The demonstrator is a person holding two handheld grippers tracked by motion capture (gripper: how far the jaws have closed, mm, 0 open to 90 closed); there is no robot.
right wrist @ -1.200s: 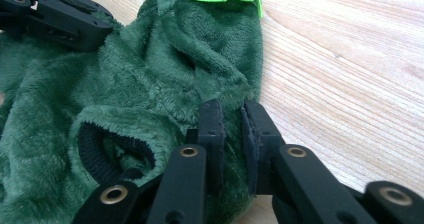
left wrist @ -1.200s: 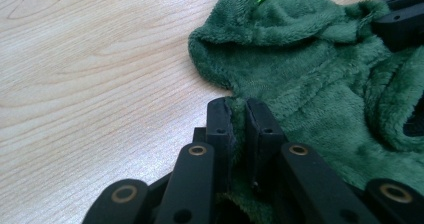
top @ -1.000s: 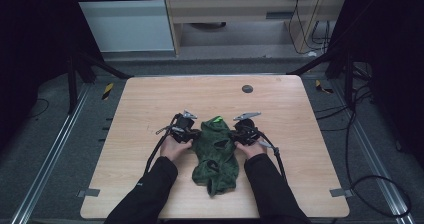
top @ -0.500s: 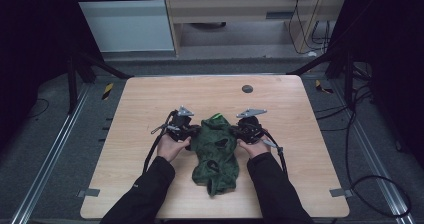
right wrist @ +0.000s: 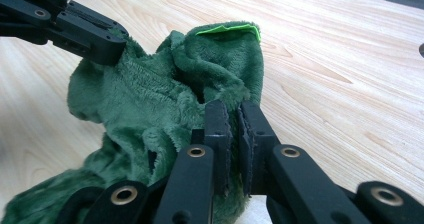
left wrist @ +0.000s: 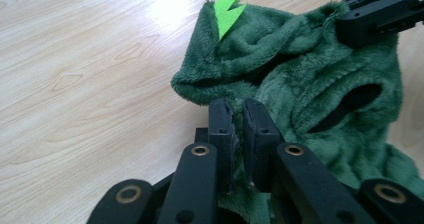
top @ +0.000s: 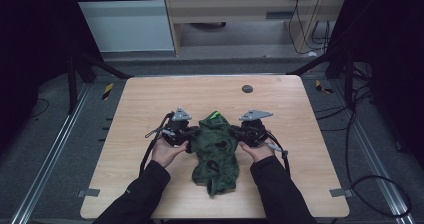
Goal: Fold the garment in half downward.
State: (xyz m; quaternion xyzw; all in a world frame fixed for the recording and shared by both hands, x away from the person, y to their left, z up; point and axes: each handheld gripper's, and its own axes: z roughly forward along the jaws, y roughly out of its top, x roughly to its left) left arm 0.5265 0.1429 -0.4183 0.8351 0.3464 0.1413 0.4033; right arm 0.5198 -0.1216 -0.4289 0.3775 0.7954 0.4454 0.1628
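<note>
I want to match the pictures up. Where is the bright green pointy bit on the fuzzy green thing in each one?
High view: bright green tag, centre, atop the green plush garment.
Left gripper view: top middle.
Right gripper view: top middle.
Shared landmark: the wooden table.

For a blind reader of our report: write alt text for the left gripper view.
The left tool is shut on a fold of a fuzzy dark green garment above a light wooden table. A bright green pointed tag sticks up from the garment's top edge, and the right tool grips its far side at the upper right.
</note>
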